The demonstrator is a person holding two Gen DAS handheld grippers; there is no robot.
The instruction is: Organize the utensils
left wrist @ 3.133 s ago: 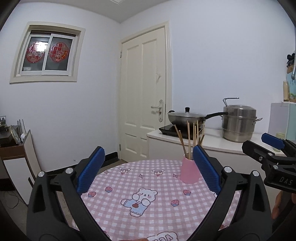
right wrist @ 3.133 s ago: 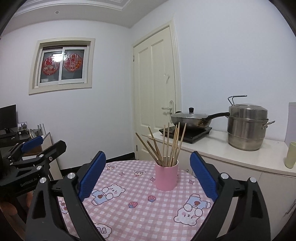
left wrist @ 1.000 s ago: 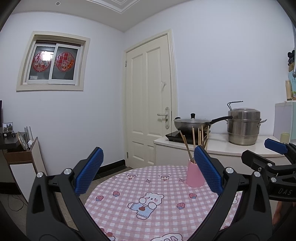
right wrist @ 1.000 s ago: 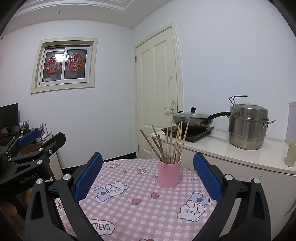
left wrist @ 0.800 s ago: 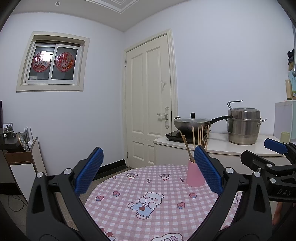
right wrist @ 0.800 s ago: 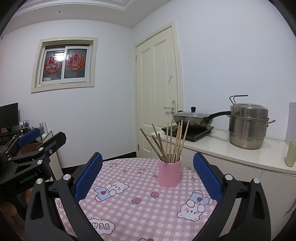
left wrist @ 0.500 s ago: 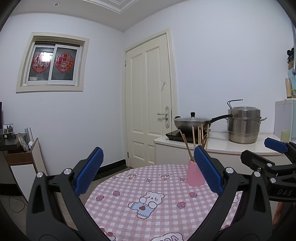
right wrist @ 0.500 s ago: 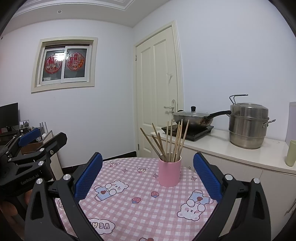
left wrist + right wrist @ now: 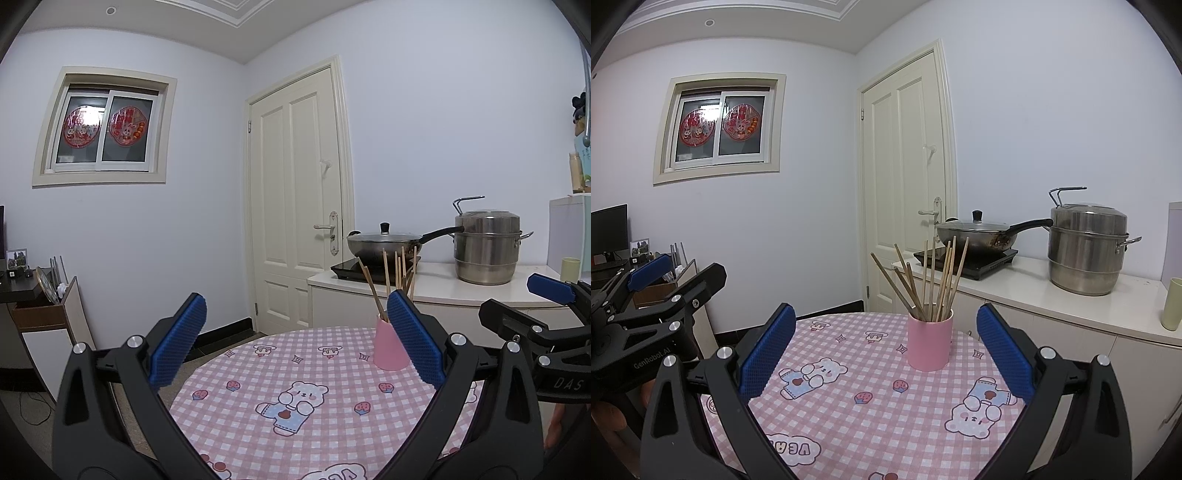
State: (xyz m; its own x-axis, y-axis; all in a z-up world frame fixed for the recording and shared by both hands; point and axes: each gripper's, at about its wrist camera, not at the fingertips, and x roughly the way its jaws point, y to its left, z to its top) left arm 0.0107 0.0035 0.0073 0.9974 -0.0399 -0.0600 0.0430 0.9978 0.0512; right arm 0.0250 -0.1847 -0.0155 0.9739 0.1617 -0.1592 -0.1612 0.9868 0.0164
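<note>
Chopsticks: a bundle of wooden chopsticks (image 9: 925, 282) stands in a pink cup, tips down, the free ends fanning out and leaning in different directions; in the left wrist view the same sticks (image 9: 397, 269) rise behind the blue pad of that gripper.
Pink cup: the pink cup (image 9: 929, 343) stands upright on the table, towards the far edge, nearest the counter; in the left wrist view the cup (image 9: 388, 350) is partly hidden by a gripper finger.
Table: a round table (image 9: 868, 424) covered with a pink checked cloth printed with bears and strawberries; apart from the cup, nothing else shows on it.
Right hand-held gripper: the right hand-held gripper (image 9: 884, 350) hangs over the near edge of the table with its blue-padded fingers spread wide and nothing between them; the cup sits beyond the fingertips, apart from both pads.
Left hand-held gripper: the left hand-held gripper (image 9: 295, 341) hangs over the near left edge of the table, fingers likewise spread wide and holding nothing.
Person: fingers of a hand (image 9: 613, 417) show under the left gripper's body at the left edge of the right wrist view.
Counter: a white counter (image 9: 1071, 295) runs along the wall behind the table; on it stand a black hob carrying a lidded pan (image 9: 975, 230), a steel steamer pot (image 9: 1086, 251) and a pale green cup (image 9: 1172, 308).
Room: a cream door (image 9: 910, 192) stands left of the counter, and a window (image 9: 718, 127) with red decorations is set high in the adjoining wall.
</note>
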